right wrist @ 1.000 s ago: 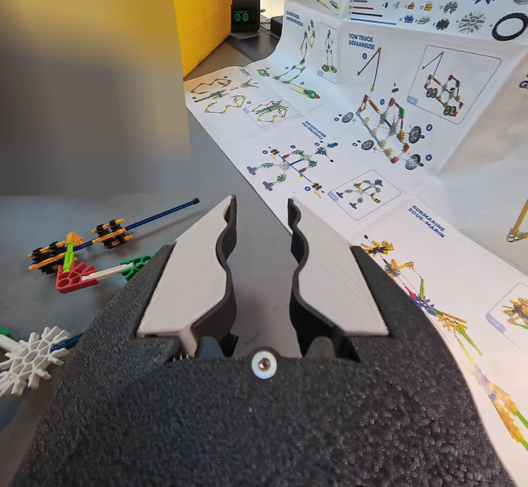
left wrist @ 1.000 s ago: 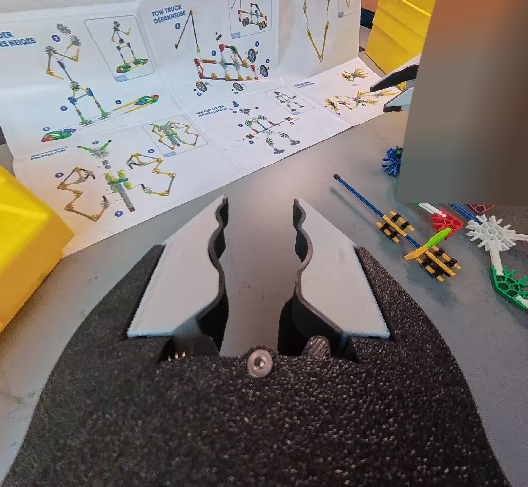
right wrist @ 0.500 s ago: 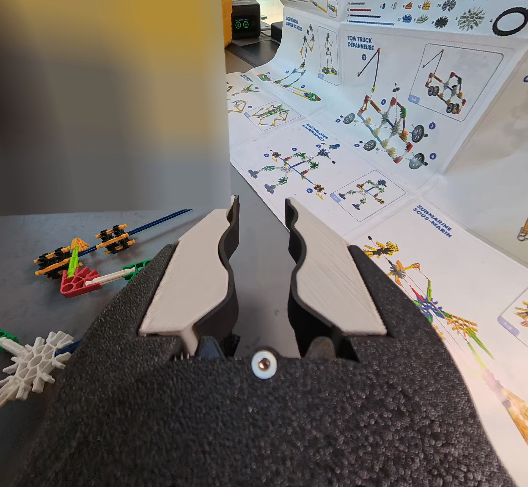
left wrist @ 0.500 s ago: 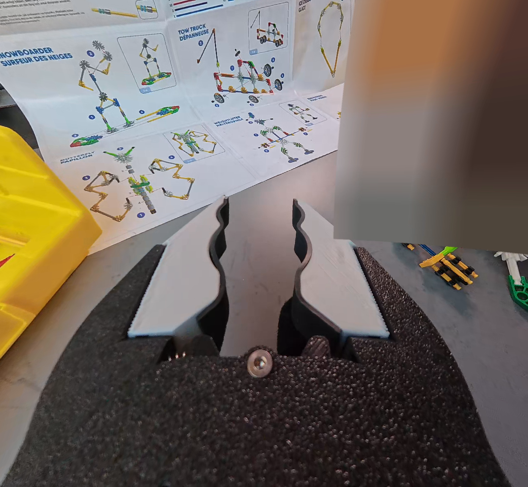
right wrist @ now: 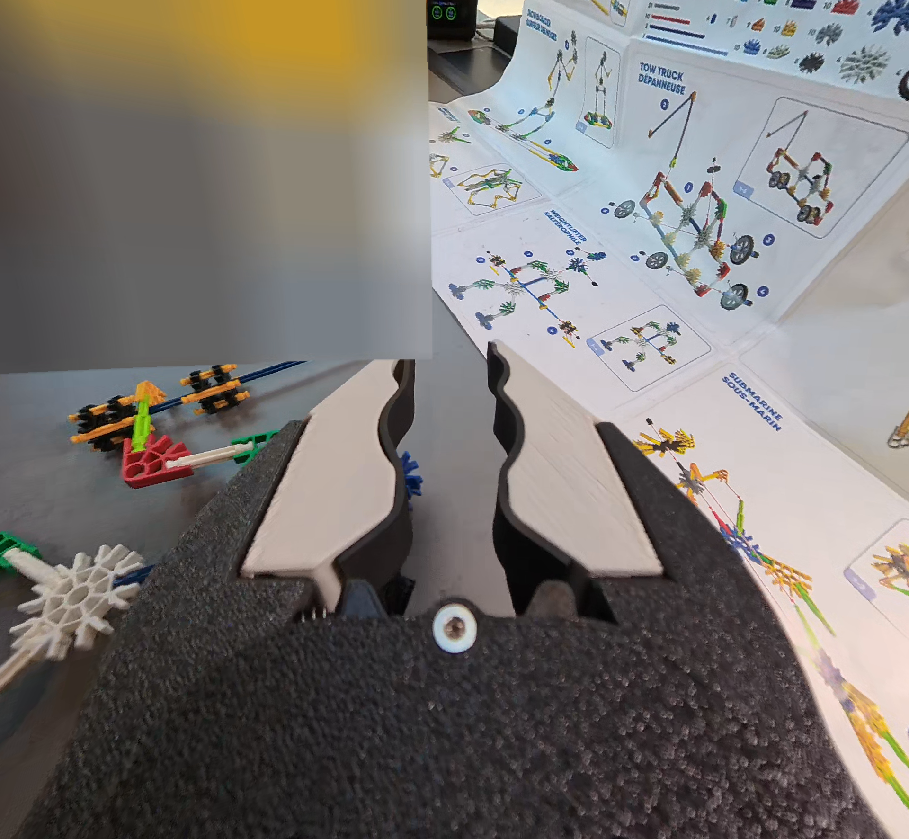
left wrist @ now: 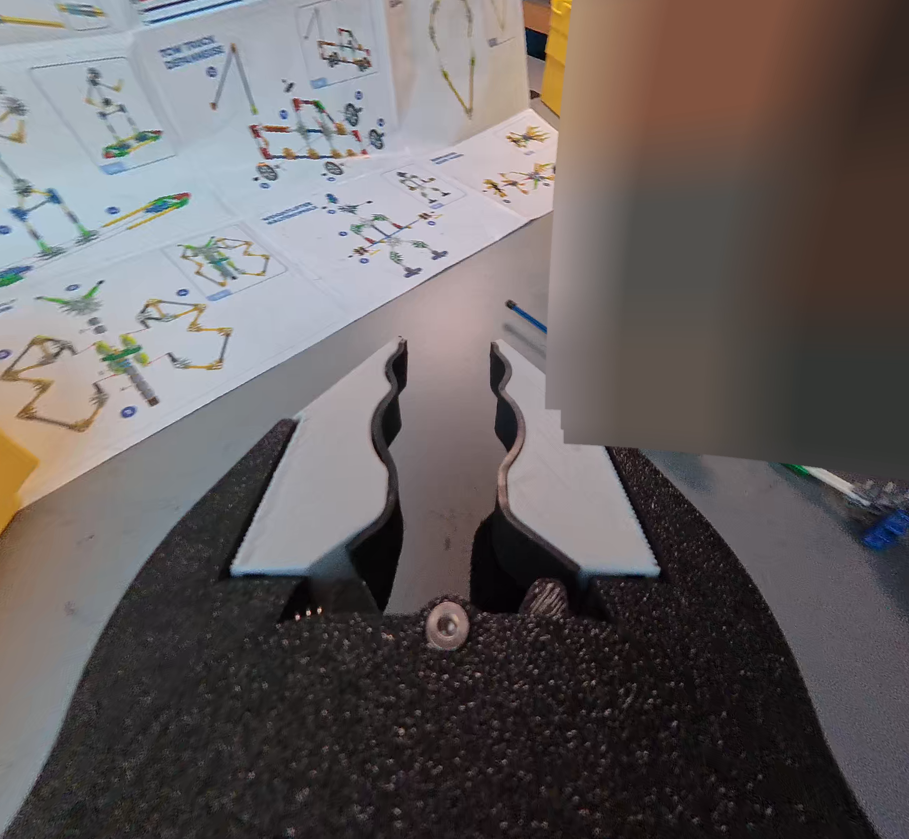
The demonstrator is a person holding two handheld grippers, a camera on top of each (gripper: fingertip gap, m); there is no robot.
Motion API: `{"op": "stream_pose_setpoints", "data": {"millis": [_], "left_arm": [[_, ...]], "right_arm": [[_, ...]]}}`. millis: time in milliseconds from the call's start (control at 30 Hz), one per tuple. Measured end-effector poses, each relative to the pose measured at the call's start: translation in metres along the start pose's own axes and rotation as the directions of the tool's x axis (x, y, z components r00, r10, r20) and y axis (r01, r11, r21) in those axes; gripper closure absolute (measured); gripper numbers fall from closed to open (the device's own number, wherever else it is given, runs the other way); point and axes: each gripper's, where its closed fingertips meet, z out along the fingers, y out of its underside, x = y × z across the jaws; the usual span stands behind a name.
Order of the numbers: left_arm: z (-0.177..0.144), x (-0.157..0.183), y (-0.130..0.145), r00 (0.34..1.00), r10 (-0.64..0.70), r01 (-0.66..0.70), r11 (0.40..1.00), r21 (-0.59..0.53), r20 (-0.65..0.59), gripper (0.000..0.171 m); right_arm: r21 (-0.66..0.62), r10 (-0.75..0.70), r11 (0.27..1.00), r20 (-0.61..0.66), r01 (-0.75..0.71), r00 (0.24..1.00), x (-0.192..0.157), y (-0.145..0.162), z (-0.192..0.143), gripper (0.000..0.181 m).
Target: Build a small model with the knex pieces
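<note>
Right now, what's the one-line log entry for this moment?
left gripper: open, empty, over grey table | right gripper: open, empty, blue connector below | instruction sheet ahead

Matt grey tabletop (left wrist: pixel 442 304), printed paper instruction sheet (right wrist: pixel 639 372), glossy plastic connector (right wrist: pixel 152 463)

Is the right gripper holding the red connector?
No: the right gripper is open and empty, and the red connector lies on the table to its left.

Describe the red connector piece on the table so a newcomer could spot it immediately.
Start from the big white instruction sheet and look left across the grey table, beside the open right gripper. The red connector piece lies there, a lime-green rod and a white rod plugged into it. It is the only red, wedge-shaped part.
</note>
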Motion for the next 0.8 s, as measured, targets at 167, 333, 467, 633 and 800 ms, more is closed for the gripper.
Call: {"op": "stream_pose_setpoints", "data": {"millis": [167, 333, 467, 633, 800], "left_arm": [[0.005, 0.059, 0.018, 0.966, 0.101, -0.130, 0.986, -0.109, -0.238, 0.137], [0.005, 0.103, 0.043, 0.898, 0.256, -0.340, 0.920, -0.195, -0.358, 0.137], [0.008, 0.125, 0.051, 0.880, 0.306, -0.398, 0.892, -0.212, -0.363, 0.151], [0.014, 0.131, 0.059, 0.888, 0.308, -0.401, 0.882, -0.246, -0.341, 0.155], [0.016, 0.125, 0.061, 0.901, 0.301, -0.388, 0.882, -0.269, -0.311, 0.155]], "right_arm": [[-0.064, -0.018, 0.997, 0.252, 0.036, 0.968, -0.066, -0.023, -0.009, 0.158], [-0.224, -0.184, 0.927, 0.427, 0.301, 0.885, -0.133, 0.000, -0.003, 0.169], [-0.358, -0.171, 0.852, 0.498, 0.381, 0.850, -0.154, 0.027, 0.010, 0.171], [-0.426, -0.144, 0.819, 0.494, 0.384, 0.857, -0.148, 0.030, 0.012, 0.173], [-0.445, -0.143, 0.802, 0.503, 0.397, 0.852, -0.142, 0.028, -0.003, 0.172]]}}
